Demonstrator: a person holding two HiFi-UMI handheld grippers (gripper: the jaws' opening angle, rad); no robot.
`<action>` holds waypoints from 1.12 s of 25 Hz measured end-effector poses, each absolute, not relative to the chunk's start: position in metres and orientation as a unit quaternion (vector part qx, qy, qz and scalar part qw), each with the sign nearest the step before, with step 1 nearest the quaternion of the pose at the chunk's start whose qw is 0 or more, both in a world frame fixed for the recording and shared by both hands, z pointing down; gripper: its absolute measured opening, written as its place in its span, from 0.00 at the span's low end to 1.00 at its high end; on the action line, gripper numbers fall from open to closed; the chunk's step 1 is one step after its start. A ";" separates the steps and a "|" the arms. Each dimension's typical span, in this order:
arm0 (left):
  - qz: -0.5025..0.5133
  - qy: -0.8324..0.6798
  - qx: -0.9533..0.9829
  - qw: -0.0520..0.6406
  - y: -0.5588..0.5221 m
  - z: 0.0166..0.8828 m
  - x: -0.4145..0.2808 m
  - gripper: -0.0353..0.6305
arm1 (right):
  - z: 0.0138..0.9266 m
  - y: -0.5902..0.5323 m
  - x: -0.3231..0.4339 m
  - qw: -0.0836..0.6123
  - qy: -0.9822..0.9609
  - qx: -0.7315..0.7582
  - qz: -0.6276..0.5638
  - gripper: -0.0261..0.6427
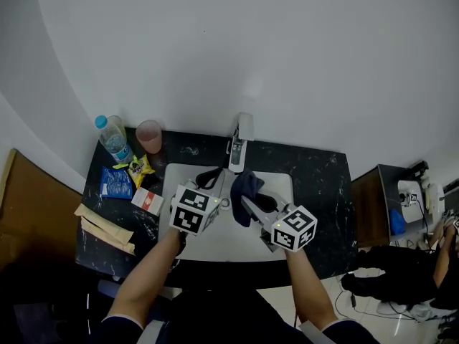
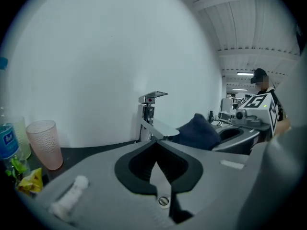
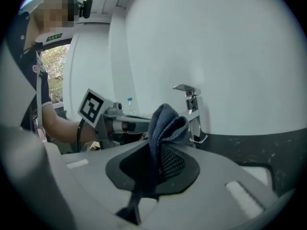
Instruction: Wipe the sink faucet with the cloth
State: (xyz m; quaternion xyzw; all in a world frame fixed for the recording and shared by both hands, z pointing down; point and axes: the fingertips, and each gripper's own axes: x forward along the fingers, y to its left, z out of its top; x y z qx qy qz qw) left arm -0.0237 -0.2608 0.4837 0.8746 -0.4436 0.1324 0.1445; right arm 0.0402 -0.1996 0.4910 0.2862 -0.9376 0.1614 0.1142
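Observation:
A chrome faucet (image 1: 239,146) stands at the back rim of the white sink (image 1: 281,229); it also shows in the left gripper view as a faucet (image 2: 149,114) and in the right gripper view as a faucet (image 3: 192,113). My right gripper (image 1: 247,192) is shut on a dark blue cloth (image 1: 245,190), which sticks up from its jaws as a folded cloth (image 3: 162,128) just short of the spout. My left gripper (image 1: 214,179) is shut and empty, its tips (image 2: 154,145) pointing at the spout from the left, with the cloth (image 2: 199,131) to its right.
On the black counter (image 1: 326,185) left of the sink stand a water bottle (image 1: 113,137), a pink cup (image 1: 149,135), snack packets (image 1: 116,182) and a small box (image 1: 147,201). Brown paper (image 1: 104,228) lies at the front left. A dark cabinet (image 1: 387,199) stands right.

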 end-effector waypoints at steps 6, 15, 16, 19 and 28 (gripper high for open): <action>0.118 -0.424 0.886 0.149 -0.271 0.482 -0.009 0.06 | 0.451 -0.207 0.067 0.087 -0.923 0.348 0.141 0.11; 0.115 -0.388 0.902 0.150 -0.271 0.483 0.018 0.06 | 0.466 -0.202 0.081 0.104 -0.902 0.388 0.159 0.11; 0.115 -0.385 0.904 0.149 -0.271 0.482 0.021 0.06 | 0.468 -0.201 0.082 0.106 -0.901 0.390 0.161 0.11; 0.115 -0.381 0.905 0.147 -0.271 0.482 0.025 0.06 | 0.475 -0.199 0.076 0.112 -0.899 0.390 0.166 0.11; 0.110 -0.434 0.880 0.158 -0.274 0.486 -0.054 0.06 | 0.485 -0.216 -0.005 0.110 -0.903 0.381 0.168 0.11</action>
